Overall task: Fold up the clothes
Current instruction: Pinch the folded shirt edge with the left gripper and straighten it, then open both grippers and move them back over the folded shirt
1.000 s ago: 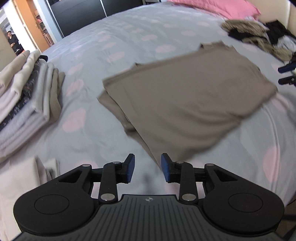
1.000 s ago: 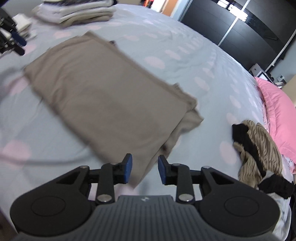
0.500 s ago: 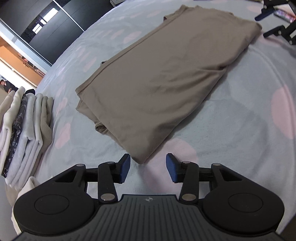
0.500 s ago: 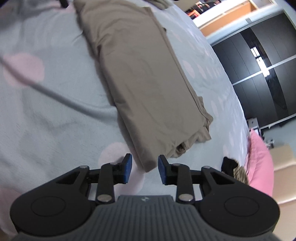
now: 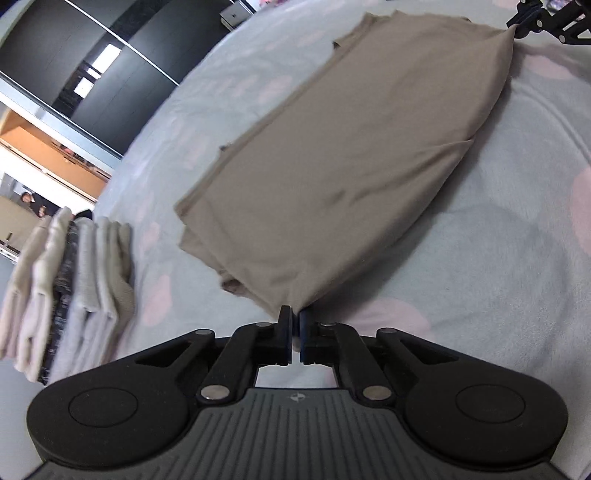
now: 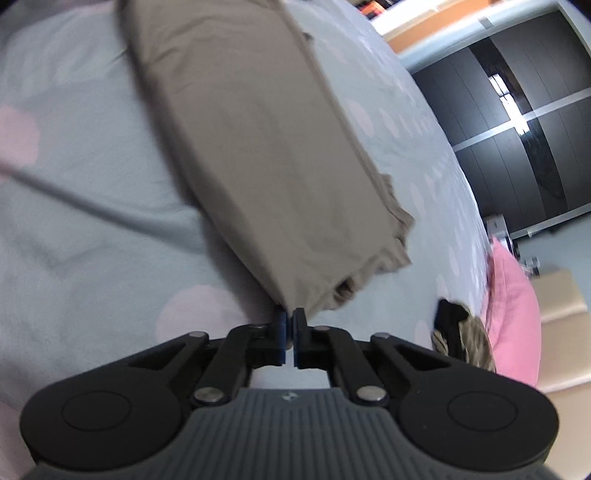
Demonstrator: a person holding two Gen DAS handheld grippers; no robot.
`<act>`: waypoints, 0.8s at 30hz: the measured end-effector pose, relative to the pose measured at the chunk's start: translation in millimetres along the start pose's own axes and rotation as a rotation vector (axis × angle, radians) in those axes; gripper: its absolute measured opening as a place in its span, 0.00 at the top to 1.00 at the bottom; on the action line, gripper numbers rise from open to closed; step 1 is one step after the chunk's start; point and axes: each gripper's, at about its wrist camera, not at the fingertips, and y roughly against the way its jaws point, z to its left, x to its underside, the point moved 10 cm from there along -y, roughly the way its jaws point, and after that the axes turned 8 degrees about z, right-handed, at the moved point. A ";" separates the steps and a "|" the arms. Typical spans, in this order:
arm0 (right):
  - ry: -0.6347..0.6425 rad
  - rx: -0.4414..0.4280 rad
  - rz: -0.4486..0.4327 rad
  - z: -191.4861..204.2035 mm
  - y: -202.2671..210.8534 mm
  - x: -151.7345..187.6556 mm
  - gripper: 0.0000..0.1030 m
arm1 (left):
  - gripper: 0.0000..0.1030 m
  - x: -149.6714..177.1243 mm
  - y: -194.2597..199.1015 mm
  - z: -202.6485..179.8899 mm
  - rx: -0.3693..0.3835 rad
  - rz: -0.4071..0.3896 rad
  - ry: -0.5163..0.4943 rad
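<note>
Taupe folded garment (image 5: 340,177) lies flat on the grey bedspread (image 5: 498,258) with pale pink dots, a long rectangle running near to far. Left gripper (image 5: 295,317) has its jaws pinched tight on the garment's near corner in the left wrist view; right gripper (image 6: 289,320) is likewise clamped on the other end's near corner (image 6: 295,295) in the right wrist view. Fold edge runs smooth along the near-right side; the far-left side shows layered hems, with loose fabric bunched under the held corner.

Open bedspread lies to the right of the garment in the left view and to the left of it (image 6: 92,229) in the right view. A dark blurred line (image 6: 92,206) crosses that open patch; cannot tell what it is.

Only the left view shows the stack of folded clothes (image 5: 70,288) at near left, well apart from the garment, and the right gripper's black linkage (image 5: 550,22) at the garment's far corner. Only the right view shows the pink pillow (image 6: 513,317) and a pile of unfolded dark and striped clothes (image 6: 461,332) at far right, apart from the garment. Dark wardrobe doors (image 6: 524,110) stand beyond the bed.
</note>
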 end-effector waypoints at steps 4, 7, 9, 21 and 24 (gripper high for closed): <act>-0.014 -0.016 0.027 -2.1 -2.4 2.8 0.97 | 0.99 7.2 -2.9 -0.5 0.037 0.027 0.006; 0.008 -0.044 0.051 7.5 -9.8 7.5 0.97 | 0.99 13.1 -10.4 -9.0 0.057 0.051 -0.015; 0.016 -0.062 0.065 13.1 -13.3 10.9 0.97 | 0.99 16.7 -13.8 -11.6 0.065 0.067 -0.023; -0.192 -0.166 0.066 -16.4 9.5 11.8 0.69 | 0.70 30.4 8.9 3.5 0.216 0.131 0.124; -0.320 -0.220 0.050 -31.8 15.6 10.0 0.61 | 0.67 22.5 23.7 14.2 0.268 0.094 0.194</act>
